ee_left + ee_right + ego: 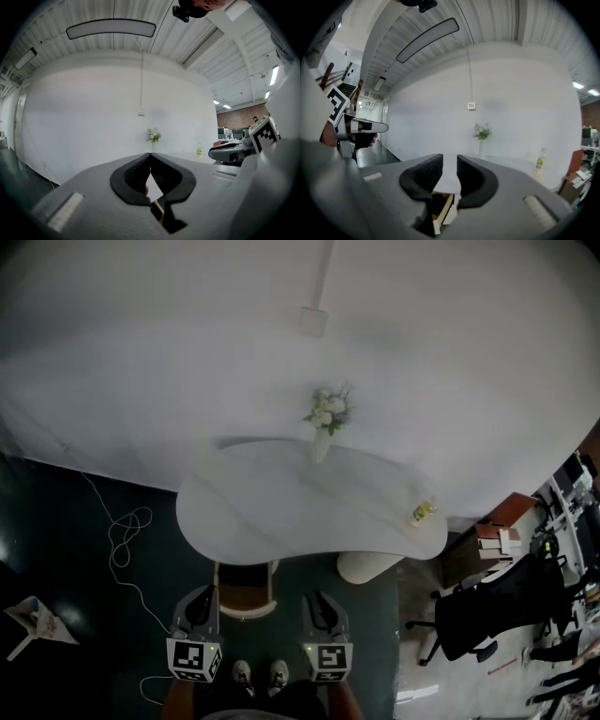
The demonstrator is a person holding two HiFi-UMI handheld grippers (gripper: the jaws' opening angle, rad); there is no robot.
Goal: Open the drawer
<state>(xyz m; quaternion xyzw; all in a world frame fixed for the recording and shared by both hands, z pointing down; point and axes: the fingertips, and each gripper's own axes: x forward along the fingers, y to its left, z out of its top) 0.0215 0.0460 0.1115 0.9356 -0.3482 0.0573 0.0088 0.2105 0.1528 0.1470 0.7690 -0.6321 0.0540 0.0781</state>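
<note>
A wooden drawer with a pale front shows below the near edge of the white rounded table, its brown inside visible from above. My left gripper hangs just left of it and my right gripper just right of it, both apart from it. In the left gripper view the left gripper has its tips together with nothing held. In the right gripper view the right gripper stands with a narrow gap and nothing in it. Wood of the drawer shows low between the jaws.
A vase of white flowers stands at the table's far edge and a small bottle at its right end. A black office chair and boxes are to the right. A white cable lies on the dark floor at the left.
</note>
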